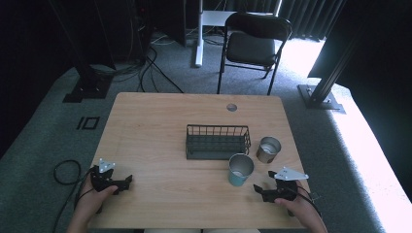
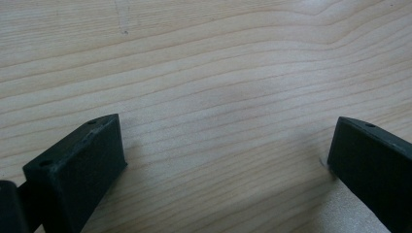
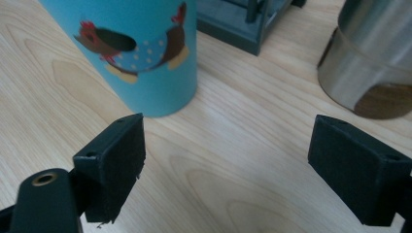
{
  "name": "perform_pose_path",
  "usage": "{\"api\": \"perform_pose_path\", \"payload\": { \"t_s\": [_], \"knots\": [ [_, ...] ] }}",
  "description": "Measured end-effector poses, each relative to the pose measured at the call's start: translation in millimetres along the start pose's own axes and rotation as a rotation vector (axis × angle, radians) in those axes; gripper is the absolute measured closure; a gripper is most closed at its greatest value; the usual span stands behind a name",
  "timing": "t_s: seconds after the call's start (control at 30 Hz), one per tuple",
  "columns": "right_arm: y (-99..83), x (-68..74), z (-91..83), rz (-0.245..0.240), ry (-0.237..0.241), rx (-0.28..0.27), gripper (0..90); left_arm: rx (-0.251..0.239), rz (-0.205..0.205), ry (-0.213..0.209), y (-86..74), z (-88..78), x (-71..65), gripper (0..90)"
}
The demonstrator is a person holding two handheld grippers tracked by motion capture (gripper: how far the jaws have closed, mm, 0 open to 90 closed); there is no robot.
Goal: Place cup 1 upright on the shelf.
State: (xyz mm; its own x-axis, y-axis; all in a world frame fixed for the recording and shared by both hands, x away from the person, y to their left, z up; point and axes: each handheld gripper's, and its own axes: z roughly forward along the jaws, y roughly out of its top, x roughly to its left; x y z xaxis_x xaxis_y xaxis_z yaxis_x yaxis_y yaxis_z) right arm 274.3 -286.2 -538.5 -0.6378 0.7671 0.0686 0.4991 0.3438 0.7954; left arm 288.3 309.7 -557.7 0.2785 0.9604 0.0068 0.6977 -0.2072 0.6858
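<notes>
Left edge, high view: a coiled cable [image 1: 65, 172] is lying on the grey carpet [image 1: 39, 141] beside the wooden worktop [image 1: 160, 131].

Near-left corner of the worktop: the left claw [image 1: 127, 180] is being held low over the wood by the person's left hand [image 1: 90, 199], a grey three-cornered plate [image 1: 106, 166] sitting on top of it. In the left gripper view its jaws are being held wide apart, with nothing but bare wood grain [image 2: 218, 97] being framed between them.

Centre: a dark wire basket [image 1: 217, 141] is standing on the worktop, long side toward the person. A small round hole [image 1: 231, 107] is being seen in the wood near the far edge.

Right of centre: a blue cup [image 1: 240, 170] is standing upright just in front of the basket's right end. A steel cup [image 1: 268, 149] is standing just beside that same end, near the blue cup but apart from it.

Near-right corner: the right claw [image 1: 256, 188] is being held by the right hand [image 1: 294, 206], pointed toward the blue cup. In the right gripper view its jaws are being held wide, nothing gripped; the blue cup [image 3: 141, 53], printed with a hen, is being seen beyond the left jaw, the steel cup [image 3: 374, 58] beyond the right jaw, and a basket corner [image 3: 243, 24] between them.

Beyond the worktop: a black folding chair [image 1: 252, 43] is standing on the carpet.
</notes>
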Motion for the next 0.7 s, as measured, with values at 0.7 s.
{"api": "perform_pose_path", "payload": {
  "t_s": [0.7],
  "knots": [
    [22.0,20.7,10.9,-0.064,0.111,-0.078,13.0,0.0,0.0,0.0,0.0,0.0,0.0,0.5]
  ]
}}
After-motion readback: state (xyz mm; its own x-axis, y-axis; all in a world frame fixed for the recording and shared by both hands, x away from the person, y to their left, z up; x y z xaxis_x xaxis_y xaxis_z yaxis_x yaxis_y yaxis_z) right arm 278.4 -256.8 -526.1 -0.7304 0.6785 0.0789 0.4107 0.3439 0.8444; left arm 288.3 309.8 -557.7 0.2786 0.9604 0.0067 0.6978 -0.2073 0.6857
